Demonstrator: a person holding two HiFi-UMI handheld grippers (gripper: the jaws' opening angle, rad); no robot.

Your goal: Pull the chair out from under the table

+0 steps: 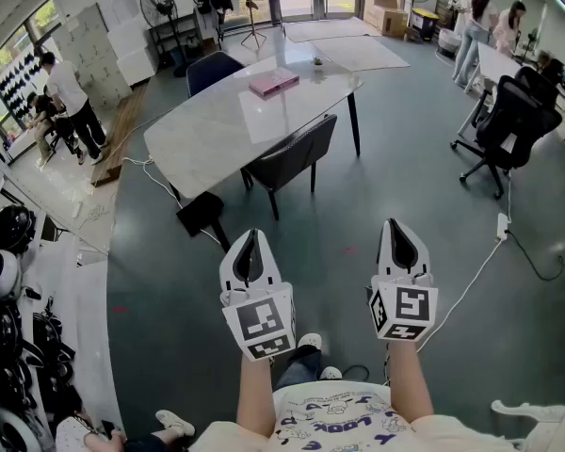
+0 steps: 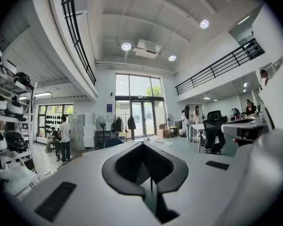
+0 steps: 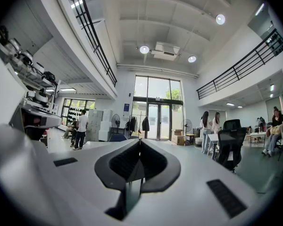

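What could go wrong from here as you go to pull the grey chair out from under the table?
1. The left tool and right tool are both shut and well short of the chair; they must open before gripping its backrest.
2. A black object and a white cable lie on the floor left of the chair; dragged legs may snag them.
3. Bumping the table could shift the pink book.

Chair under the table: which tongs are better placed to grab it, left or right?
Left, probably: the left tongs are more in line with the chair; the right tongs sit further aside. Both are shut.
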